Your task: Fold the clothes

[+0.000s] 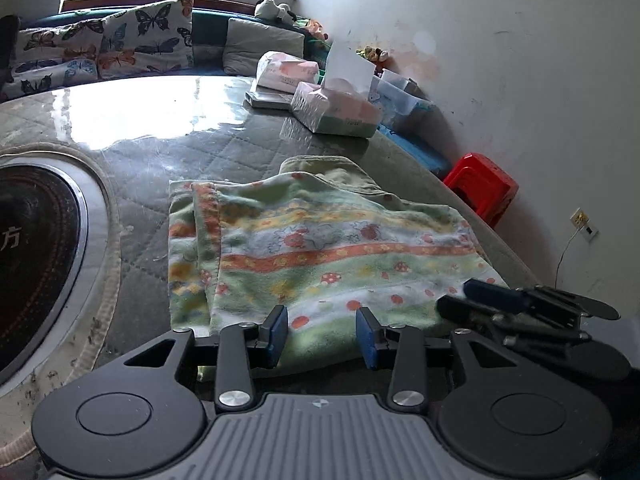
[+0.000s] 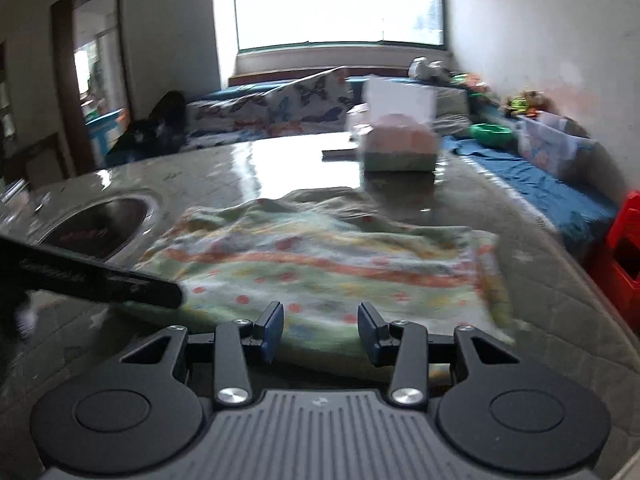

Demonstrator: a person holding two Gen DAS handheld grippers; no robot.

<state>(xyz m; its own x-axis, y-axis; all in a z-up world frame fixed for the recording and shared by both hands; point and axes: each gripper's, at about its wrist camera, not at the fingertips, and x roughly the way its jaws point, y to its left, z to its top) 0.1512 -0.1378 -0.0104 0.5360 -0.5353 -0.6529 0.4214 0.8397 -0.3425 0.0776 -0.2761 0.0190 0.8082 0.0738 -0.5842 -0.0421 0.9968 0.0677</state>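
Note:
A green fleece garment (image 1: 320,252) with orange, yellow and blue patterned bands lies folded on the round table; it also shows in the right wrist view (image 2: 328,264). My left gripper (image 1: 322,332) is open and empty over the garment's near edge. My right gripper (image 2: 320,330) is open and empty over the same near edge, further right. In the left wrist view the right gripper's fingers (image 1: 496,292) lie at the garment's right corner. In the right wrist view the left gripper's body (image 2: 88,276) crosses the lower left.
A round hotplate (image 1: 36,252) is set in the table's middle. Tissue packs (image 1: 336,110) and a flat device stand at the far side. A red stool (image 1: 480,188), blue bins and a wall are to the right. A cushioned bench lies beyond.

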